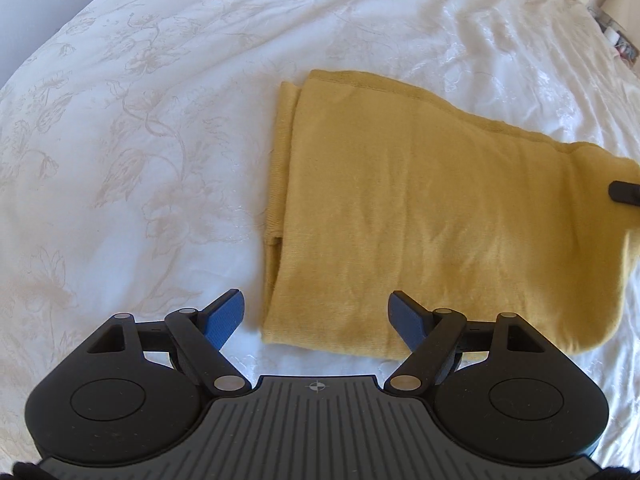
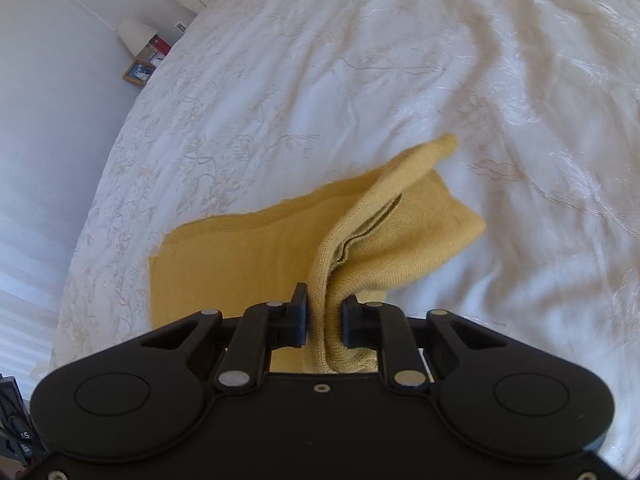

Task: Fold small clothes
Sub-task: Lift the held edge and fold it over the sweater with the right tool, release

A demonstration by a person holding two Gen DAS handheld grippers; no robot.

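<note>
**Right tongs pinching the yellow garment, left tongs spread above its near corner**

My left gripper point(image 1: 316, 316) hangs with its blue pads point(image 1: 222, 316) wide apart, holding nothing. The mustard-yellow knit garment point(image 1: 432, 216) lies just ahead of it and to its right, folded into a flat oblong. From this camera its long axis runs from the near edge away toward the upper left, with a ribbed band along the left side.

My right gripper point(image 2: 324, 312) is clamped on a bunched fold of that garment point(image 2: 224, 264), lifting it into an upright ridge that points ahead and slightly right. The rest spreads flat to the left of the fingers.

Everything rests on a white bedspread point(image 1: 140, 120) with a pale floral pattern, creased. Far to the left of my right tongs, beside the bed, I see a lamp point(image 2: 136, 36) and a framed picture point(image 2: 138, 73).
</note>
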